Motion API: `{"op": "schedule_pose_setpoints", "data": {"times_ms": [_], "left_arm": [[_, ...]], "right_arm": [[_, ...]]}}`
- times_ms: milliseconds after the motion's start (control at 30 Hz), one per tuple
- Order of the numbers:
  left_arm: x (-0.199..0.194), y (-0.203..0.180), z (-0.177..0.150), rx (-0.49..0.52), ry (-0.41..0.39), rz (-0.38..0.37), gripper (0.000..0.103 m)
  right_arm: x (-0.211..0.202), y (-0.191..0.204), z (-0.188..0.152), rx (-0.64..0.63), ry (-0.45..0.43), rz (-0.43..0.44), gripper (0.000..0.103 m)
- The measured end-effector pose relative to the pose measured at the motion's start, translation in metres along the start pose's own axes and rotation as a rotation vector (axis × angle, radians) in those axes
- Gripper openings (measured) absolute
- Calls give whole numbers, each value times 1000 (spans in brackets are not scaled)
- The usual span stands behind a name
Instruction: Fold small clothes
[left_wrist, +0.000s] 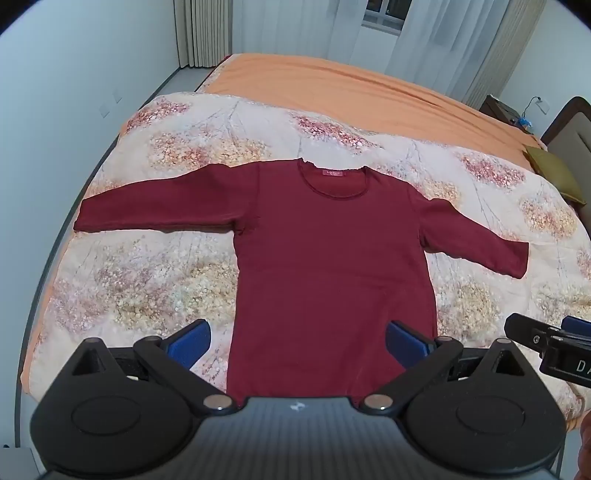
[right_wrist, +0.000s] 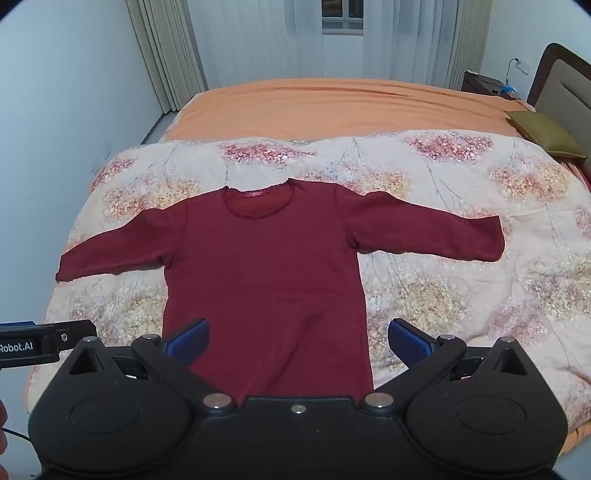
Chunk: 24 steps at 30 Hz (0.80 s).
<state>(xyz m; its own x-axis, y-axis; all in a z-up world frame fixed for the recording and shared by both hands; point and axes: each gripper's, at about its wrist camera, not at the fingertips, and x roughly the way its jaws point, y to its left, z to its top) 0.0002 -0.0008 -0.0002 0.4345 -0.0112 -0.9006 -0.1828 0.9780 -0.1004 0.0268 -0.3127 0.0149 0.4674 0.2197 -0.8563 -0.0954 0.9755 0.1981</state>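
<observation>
My left gripper (left_wrist: 297, 343) and right gripper (right_wrist: 297, 341) hang wide open, empty, over the maroon long-sleeved shirt (left_wrist: 325, 266) near the floral duvet's (left_wrist: 147, 280) front edge. If I pinch too deep, I may catch the soft duvet too.

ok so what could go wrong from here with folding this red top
1. The dark red top lies flat on a soft, puffy floral quilt, so a pinch may catch quilt fabric along with the sleeve or hem.
2. Both the left gripper and right gripper hover open near the hem, close together; they may bump when reaching.
3. The sleeve on the left ends near the quilt's edge, so a tug could drag it off.
</observation>
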Motion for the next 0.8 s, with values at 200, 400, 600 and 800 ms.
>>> {"op": "schedule_pose_setpoints", "data": {"times_ms": [200, 400, 600, 800], "left_arm": [[2, 10, 7, -2, -1, -8, 103], [-5, 9, 4, -3, -13, -3, 103], [-3, 8, 3, -8, -16, 5, 103], [-1, 10, 2, -7, -5, 5, 103]], "right_arm": [[-1, 6, -4, 3, 11, 19, 103], [-1, 2, 3, 6, 7, 4, 103], [-1, 5, 2, 7, 5, 2, 103], [-1, 8, 4, 12, 6, -1, 103]]}}
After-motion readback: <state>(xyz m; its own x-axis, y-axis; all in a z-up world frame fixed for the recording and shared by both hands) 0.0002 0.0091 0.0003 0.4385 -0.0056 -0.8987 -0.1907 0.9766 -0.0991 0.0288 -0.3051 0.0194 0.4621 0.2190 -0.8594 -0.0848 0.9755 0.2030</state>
